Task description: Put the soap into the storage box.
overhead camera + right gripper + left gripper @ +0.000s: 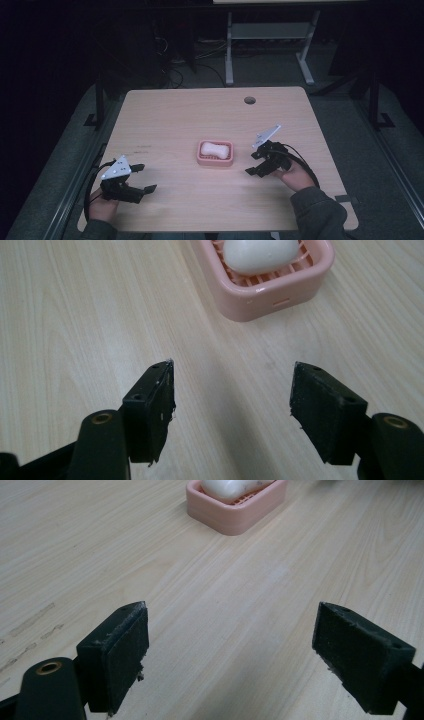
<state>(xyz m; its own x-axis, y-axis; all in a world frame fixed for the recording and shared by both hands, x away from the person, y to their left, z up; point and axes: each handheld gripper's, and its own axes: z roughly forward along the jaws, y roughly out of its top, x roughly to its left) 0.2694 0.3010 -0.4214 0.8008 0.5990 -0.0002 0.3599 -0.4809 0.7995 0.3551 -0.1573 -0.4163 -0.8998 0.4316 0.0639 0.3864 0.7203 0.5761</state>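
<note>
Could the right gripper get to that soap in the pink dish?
Probably yes: the right gripper is open, with bare table between it and the soap, which lies uncovered in the pink dish.

Both tools [141, 178] [254, 164] open, empty.

In the left gripper view the top edge, at twelve o'clock, cuts off the far end of the pink soap dish [235, 510] and the white soap [231, 488]. The right gripper view crops them likewise. In the high view both sleeves run off at six o'clock.
</note>
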